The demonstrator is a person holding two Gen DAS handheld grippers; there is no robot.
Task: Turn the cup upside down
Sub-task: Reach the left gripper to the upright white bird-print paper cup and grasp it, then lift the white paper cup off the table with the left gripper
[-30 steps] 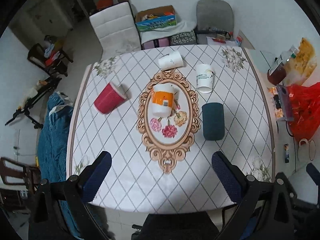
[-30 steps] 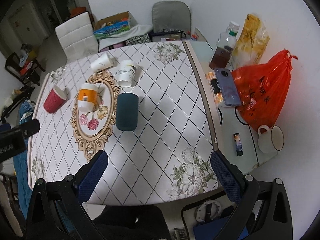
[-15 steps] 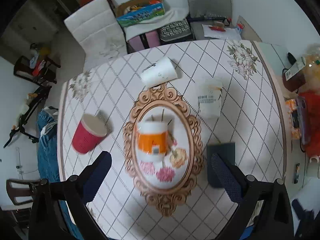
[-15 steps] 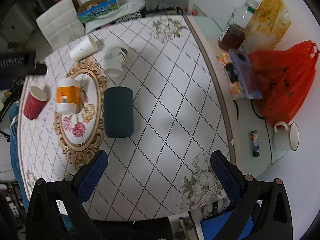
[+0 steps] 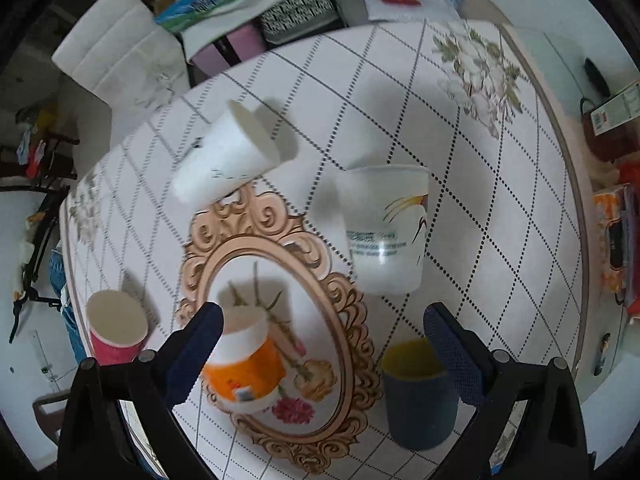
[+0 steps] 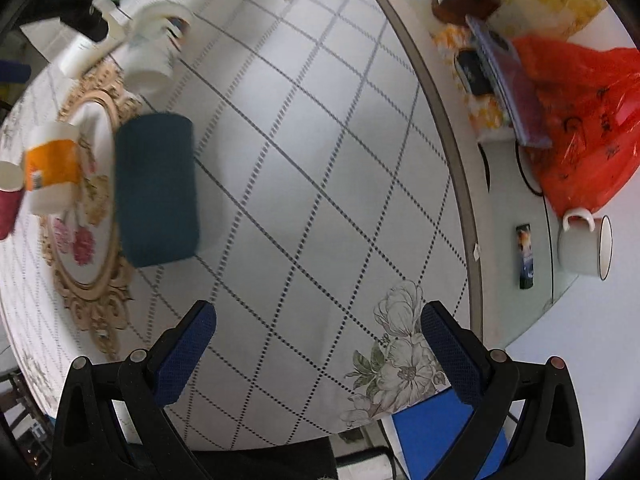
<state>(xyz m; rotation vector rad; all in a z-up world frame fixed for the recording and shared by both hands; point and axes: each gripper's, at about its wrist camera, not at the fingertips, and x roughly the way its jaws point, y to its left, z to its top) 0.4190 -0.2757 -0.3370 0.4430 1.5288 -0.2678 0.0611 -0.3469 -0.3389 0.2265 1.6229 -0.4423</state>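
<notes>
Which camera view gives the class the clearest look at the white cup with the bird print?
The left wrist view: the bird-print cup sits near centre, upright, print and text band readable. The right wrist view shows it small and blurred at the top left edge, partly behind the other gripper.

Five cups crowd the table's (image 6: 320, 168) left half; its right half lies bare up to the red bag (image 6: 580, 120).
</notes>
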